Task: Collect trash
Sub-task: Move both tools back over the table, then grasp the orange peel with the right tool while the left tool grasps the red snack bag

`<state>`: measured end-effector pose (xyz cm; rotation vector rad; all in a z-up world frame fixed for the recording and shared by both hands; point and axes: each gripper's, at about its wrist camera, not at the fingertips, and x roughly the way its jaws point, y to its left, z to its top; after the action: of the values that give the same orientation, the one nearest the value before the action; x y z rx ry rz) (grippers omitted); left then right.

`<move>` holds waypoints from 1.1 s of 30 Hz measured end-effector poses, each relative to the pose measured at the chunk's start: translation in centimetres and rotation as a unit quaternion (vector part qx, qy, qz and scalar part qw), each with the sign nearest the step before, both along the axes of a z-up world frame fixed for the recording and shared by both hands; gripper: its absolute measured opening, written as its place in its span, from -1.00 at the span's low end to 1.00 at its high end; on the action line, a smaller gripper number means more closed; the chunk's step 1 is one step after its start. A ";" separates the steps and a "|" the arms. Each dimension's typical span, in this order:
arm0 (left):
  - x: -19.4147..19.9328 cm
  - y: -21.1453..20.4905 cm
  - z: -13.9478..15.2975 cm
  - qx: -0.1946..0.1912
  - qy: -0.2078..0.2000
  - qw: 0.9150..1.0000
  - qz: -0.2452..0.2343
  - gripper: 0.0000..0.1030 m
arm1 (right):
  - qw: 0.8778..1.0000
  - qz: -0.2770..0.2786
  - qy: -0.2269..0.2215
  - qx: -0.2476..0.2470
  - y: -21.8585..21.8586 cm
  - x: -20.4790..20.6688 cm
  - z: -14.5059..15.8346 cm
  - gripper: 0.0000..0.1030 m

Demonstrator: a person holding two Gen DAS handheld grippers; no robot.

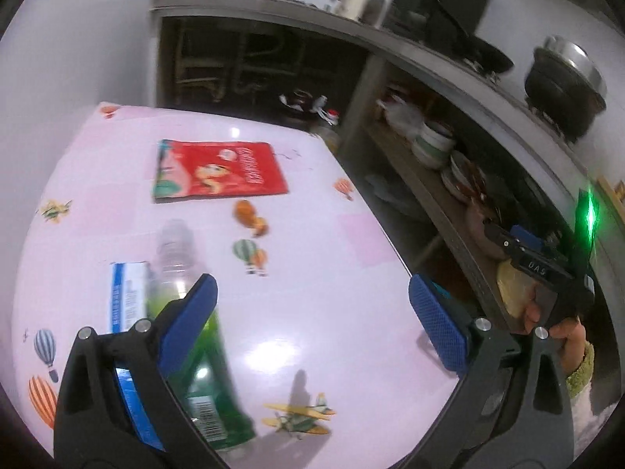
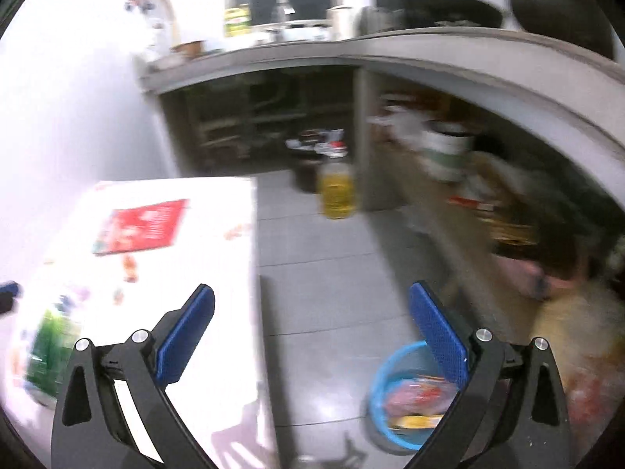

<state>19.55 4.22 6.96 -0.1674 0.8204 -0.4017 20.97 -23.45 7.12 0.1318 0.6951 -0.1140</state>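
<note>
Trash lying on pink table (image 1: 312, 293): red snack packet (image 1: 218, 168) near far edge, green bottle (image 1: 203, 351) beside blue-white carton (image 1: 127, 293) at near-left edge, blue bin (image 2: 394, 402) sitting on floor, left gripper (image 1: 312, 312) and right gripper (image 2: 312, 324) both hovering released, grasping nothing.

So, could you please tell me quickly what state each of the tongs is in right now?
Left tongs: open, holding nothing.
Right tongs: open, holding nothing.
</note>
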 end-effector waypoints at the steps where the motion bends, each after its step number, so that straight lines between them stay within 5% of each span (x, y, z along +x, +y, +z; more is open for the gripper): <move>1: -0.2 0.6 -0.1 -0.002 -0.003 1.000 0.004 0.84 | 1.000 0.020 -0.001 0.019 0.9 0.7 0.3 0.87; 9: -0.8 4.2 -0.6 -0.002 -0.025 1.000 -0.001 0.84 | 0.984 0.136 0.015 0.113 6.5 4.8 -0.3 0.86; 18: 1.1 7.7 -1.3 -0.025 -0.013 0.999 0.035 0.83 | 0.954 0.242 0.094 0.152 15.2 13.0 -4.7 0.28; 26: 6.3 11.6 -1.4 -0.032 0.015 0.997 0.064 0.82 | 0.952 0.265 0.145 0.055 21.0 17.5 -9.0 -0.10; 33: 17.1 13.5 -5.3 -0.080 0.136 0.985 0.070 0.40 | 0.951 0.271 0.151 0.009 22.3 18.0 -11.0 -0.43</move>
<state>36.65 17.68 1.66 -0.4339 1.0384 -0.3142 38.95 -1.17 -3.88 -0.0641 1.0159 0.4075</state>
